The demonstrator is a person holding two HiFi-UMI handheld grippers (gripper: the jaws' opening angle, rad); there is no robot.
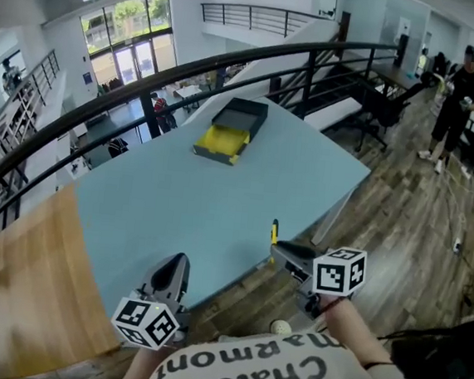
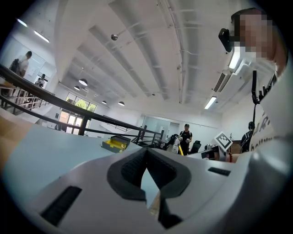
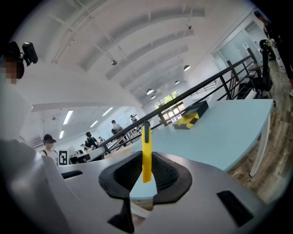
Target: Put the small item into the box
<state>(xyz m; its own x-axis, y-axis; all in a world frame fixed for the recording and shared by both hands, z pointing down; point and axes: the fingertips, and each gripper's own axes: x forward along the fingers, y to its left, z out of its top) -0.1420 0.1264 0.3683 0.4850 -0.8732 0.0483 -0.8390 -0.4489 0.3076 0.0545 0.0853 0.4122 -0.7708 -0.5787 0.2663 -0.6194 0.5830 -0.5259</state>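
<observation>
Big open office hall on an upper level, with a black railing curving behind the work area. A light blue table fills the middle and a wooden top joins it on the left. A person stands far off right, not involved.

The box sits at the far end of the table, black with a yellow inside, open side facing roughly this way. It is close to the far edge, just short of the railing.

Left gripper hangs over the near table edge with its tips pressed together and nothing between them. Right gripper is at the near right edge, pinching the small yellow item, a slim stick with a dark strip that stands upright between the pads. Item and box are well apart.

Step, as I judge it: pick-up done, carry not yet made. The next move calls for a long forward reach across the table, then lining the item up over the yellow opening before letting go.

Room to move: the table between gripper and box is bare, so the path is free. Watch the railing and far edge just behind the box, since overshooting could push the box off. The upright item will likely need tilting to drop in flat.
</observation>
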